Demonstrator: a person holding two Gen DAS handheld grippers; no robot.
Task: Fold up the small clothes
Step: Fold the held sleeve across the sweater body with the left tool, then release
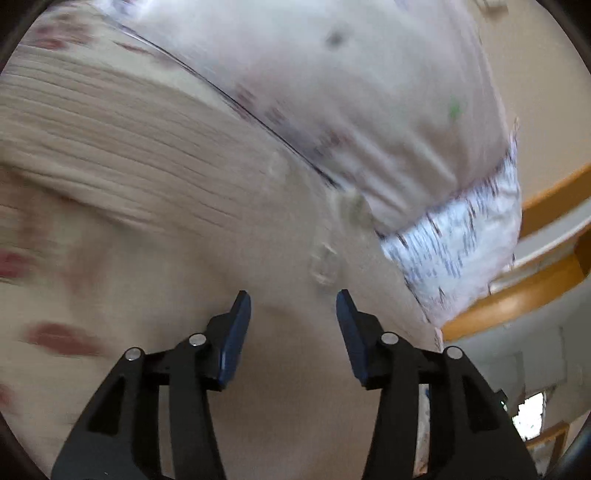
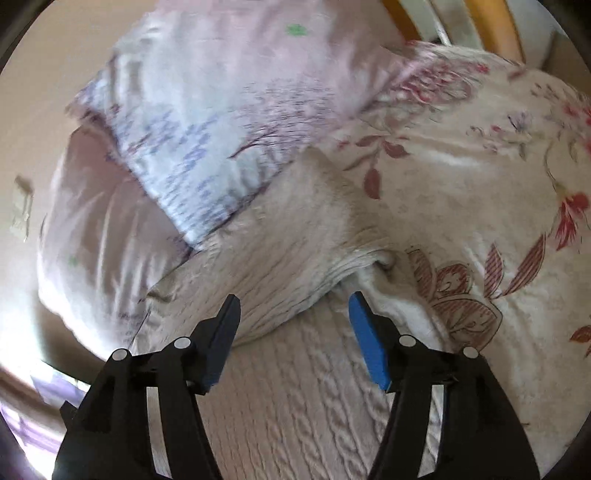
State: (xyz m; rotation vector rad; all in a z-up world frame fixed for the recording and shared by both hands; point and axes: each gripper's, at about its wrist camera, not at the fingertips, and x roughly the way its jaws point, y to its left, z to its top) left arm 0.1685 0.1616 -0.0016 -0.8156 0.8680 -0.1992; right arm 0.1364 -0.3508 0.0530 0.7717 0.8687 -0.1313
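Left wrist view: heavy motion blur. Left gripper (image 1: 293,306) has jaws spread, nothing between them, blue pads (image 1: 236,339) bare. Straight ahead and under the tips lies the beige knit sweater (image 1: 155,166), ribbed band visible at upper left, small buttons (image 1: 325,264) just ahead of the jaws. Cannot tell if the tips touch the fabric. A pillow (image 1: 369,92) sits past the sweater, upper centre-right, its printed edge overlapping the sweater's far side. Floral bedspread (image 1: 55,336) shows at lower left, blurred. Wooden bed frame (image 1: 524,288) at right.

Right wrist view: right gripper (image 2: 293,308) also spread wide, holding nothing. Sweater (image 2: 295,387) fills the lower centre between and below the fingers, cable knit; a folded-over part (image 2: 258,258) lies on top just ahead of the tips, with its edge bunched near the right pad (image 2: 369,347). Pillow (image 2: 207,110) is beyond, upper left, resting against the sweater's far edge. Bedspread (image 2: 480,221) with red flowers is on the right, under the sweater. Bed frame (image 2: 498,22) is at the top.
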